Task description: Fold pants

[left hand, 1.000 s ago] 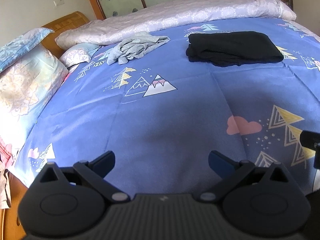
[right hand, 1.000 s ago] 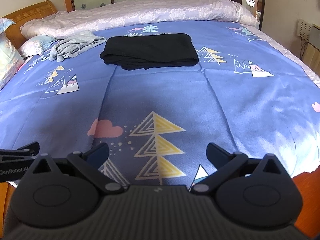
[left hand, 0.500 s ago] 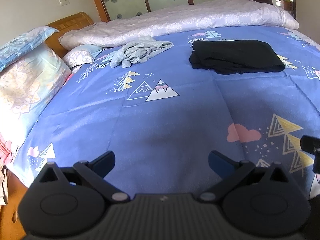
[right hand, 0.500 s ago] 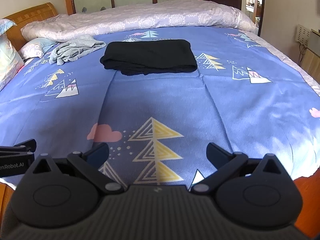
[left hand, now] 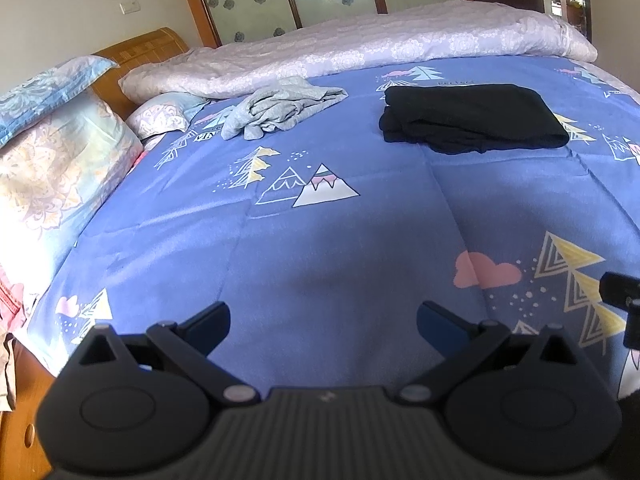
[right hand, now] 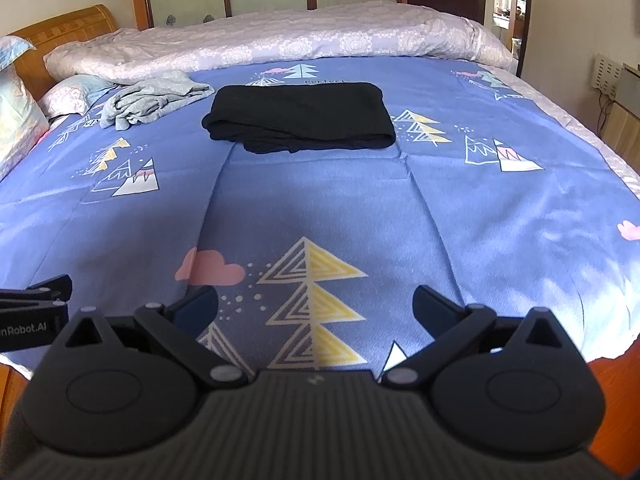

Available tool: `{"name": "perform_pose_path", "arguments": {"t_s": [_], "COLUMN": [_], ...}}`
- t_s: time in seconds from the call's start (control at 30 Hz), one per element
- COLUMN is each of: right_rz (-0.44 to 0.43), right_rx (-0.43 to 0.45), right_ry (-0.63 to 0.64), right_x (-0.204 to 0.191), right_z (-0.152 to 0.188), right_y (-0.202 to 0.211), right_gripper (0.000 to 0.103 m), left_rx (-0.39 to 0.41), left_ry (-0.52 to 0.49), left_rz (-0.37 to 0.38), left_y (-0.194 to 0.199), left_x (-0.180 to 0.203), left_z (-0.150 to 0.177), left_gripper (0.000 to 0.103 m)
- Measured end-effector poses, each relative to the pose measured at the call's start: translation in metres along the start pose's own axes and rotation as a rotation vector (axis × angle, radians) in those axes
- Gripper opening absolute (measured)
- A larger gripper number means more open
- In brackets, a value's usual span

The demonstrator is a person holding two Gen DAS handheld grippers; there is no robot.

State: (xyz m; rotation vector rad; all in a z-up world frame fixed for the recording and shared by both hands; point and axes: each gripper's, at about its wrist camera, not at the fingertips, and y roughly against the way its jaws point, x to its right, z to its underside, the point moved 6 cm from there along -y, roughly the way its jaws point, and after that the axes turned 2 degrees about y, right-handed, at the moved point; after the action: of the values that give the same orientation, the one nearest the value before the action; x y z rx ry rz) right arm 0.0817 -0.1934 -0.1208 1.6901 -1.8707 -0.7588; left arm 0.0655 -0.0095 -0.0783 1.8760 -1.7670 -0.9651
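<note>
Fingers of both grippers gape wide, well short of the folded black cloth pants [right hand: 300, 114] on the blue patterned bed cover [right hand: 320, 208]; probably reach the crumpled grey garment [right hand: 148, 100] beside the pants, pinching an edge.

Folded black pants [left hand: 472, 118] on bed [left hand: 320, 248]

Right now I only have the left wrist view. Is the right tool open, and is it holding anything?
Observer: The right wrist view shows the right tool open, with only the blue sheet between its fingers.
Operator: What lies past the bed's right side?
Observer: The sheet's edge hangs there, and wooden floor shows beyond it.
Operator: Where are the folded black pants relative to that tool?
Observer: The folded black pants lie almost straight ahead of it, further up the bed and well away from its fingers.
</note>
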Motion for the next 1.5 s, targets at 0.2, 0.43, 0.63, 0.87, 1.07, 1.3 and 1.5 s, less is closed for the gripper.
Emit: {"name": "perform_pose_path", "arguments": {"t_s": [0.2, 0.43, 0.63, 0.87, 1.07, 1.3, 1.5], "right_rz": [0.005, 0.006, 0.008, 0.018, 0.018, 0.014, 0.005], "right_rx": [0.019, 0.023, 0.032, 0.041, 0.044, 0.042, 0.041], "right_ry": [0.010, 0.017, 0.018, 0.019, 0.021, 0.018, 0.004], "right_x": [-0.0006, -0.0016, -0.0016, -0.0008, -0.0004, -0.0006, 0.0005], "right_z": [-0.0022, -0.0026, -0.0032, -0.0042, -0.0046, -0.0047, -0.0049], "right_y": [0.0037, 0.0040, 0.0047, 0.0059, 0.0065, 0.0074, 0.0071], "right_gripper": [0.103, 0.103, 0.103, 0.103, 0.103, 0.103, 0.103], "left_rx": [0.008, 0.016, 0.017, 0.021, 0.024, 0.020, 0.025], "left_ry": [0.001, -0.009, -0.018, -0.015, -0.013, -0.012, -0.012], "left_rz": [-0.013, -0.024, -0.026, -0.024, -0.022, -0.024, -0.030], "left_y": [0.0014, 0.0020, 0.0023, 0.0027, 0.0030, 0.0028, 0.0044], "left_x": [-0.0012, -0.0008, 0.0006, 0.0005, 0.0007, 0.0008, 0.0002], "left_z": [-0.0021, -0.0032, -0.0025, -0.0029, -0.0030, -0.0026, -0.0025], "left_gripper": [0.103, 0.103, 0.103, 0.103, 0.103, 0.103, 0.103]}}
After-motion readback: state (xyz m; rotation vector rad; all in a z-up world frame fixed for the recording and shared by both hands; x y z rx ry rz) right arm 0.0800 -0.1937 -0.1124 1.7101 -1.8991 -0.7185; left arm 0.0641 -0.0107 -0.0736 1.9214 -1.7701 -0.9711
